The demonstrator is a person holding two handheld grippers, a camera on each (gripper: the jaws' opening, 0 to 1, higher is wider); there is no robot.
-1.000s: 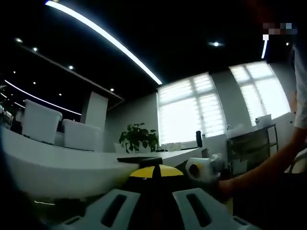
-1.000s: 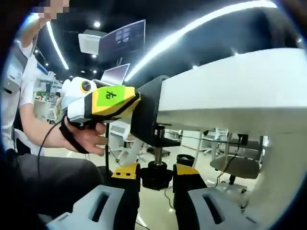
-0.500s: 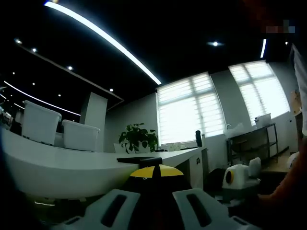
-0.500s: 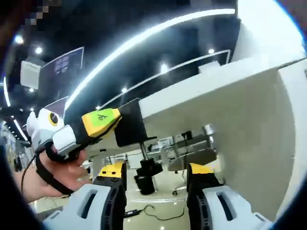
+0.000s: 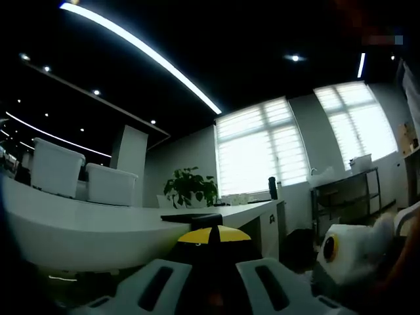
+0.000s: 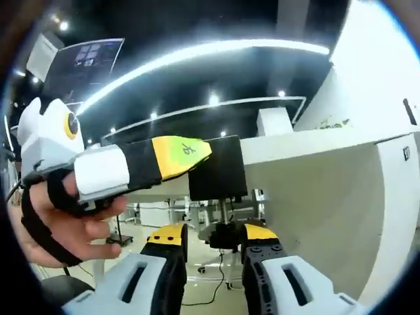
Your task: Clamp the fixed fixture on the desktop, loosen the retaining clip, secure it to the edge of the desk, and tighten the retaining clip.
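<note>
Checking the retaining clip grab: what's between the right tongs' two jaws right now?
In the right gripper view, the black screw knob under the black fixture sits between the right tongs' yellow-tipped jaws. Whether the jaws touch it is unclear.

In the left gripper view, a dark ceiling (image 5: 216, 46) spreads above the tongs, crossed by a long bright light strip (image 5: 141, 52) and dotted with small spotlights (image 5: 294, 58). Straight ahead of the tongs, two large windows (image 5: 261, 149) with white blinds glow in a grey wall. A leafy plant (image 5: 190, 188) stands in front of the left window, beyond the white counter (image 5: 85, 226) that curves away to the left. Two white bins (image 5: 56, 167) sit on the counter far to the left. To the right of the tongs, a metal shelf rack (image 5: 346, 197) stands against the wall.

In the right gripper view, curved light strips (image 6: 210, 56) arc overhead, and a white panel (image 6: 315, 197) rises to the right of the tongs.
</note>
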